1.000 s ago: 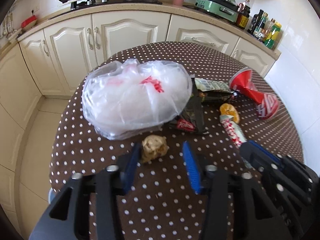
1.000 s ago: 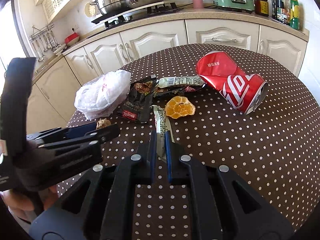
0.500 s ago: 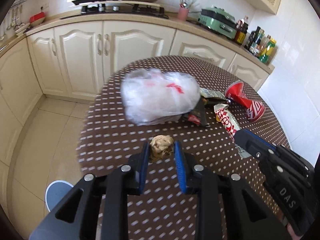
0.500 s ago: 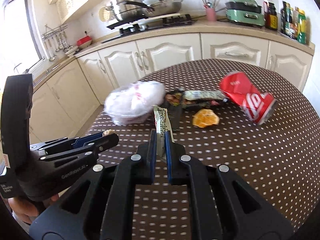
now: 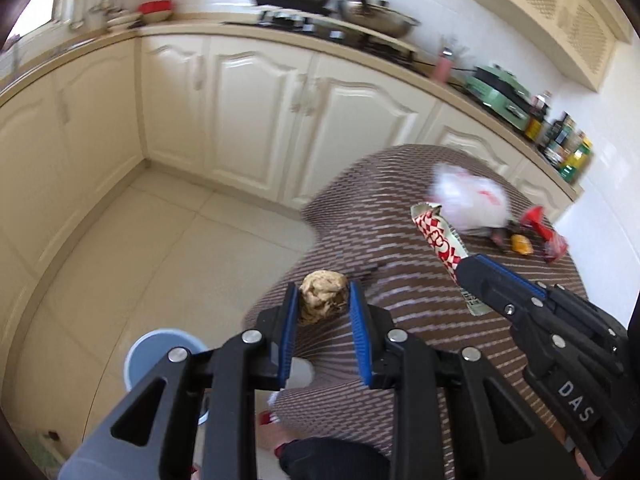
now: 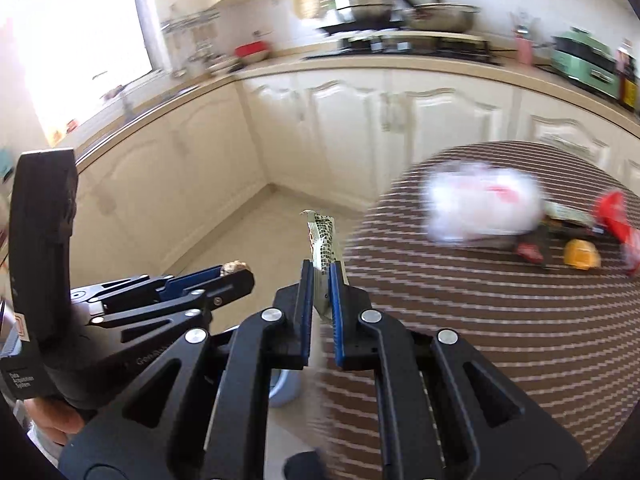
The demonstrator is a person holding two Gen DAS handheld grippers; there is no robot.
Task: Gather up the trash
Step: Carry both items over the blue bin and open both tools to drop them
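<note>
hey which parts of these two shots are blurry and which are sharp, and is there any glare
Left wrist view: table, plastic bag and stove smeared by motion; left gripper and its crumpled wad sharp. Right wrist view: same smear on bag and cabinets; right gripper and its wrapper crisp; window blown out white. Both bend at the fisheye edges.

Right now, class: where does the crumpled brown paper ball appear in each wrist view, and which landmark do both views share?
Left wrist view: the crumpled brown paper ball sits low, centre, pinched between the left gripper pads.
Right wrist view: only its tip shows, left of centre, at that gripper's end.
Shared landmark: the white plastic bag on the table.
</note>
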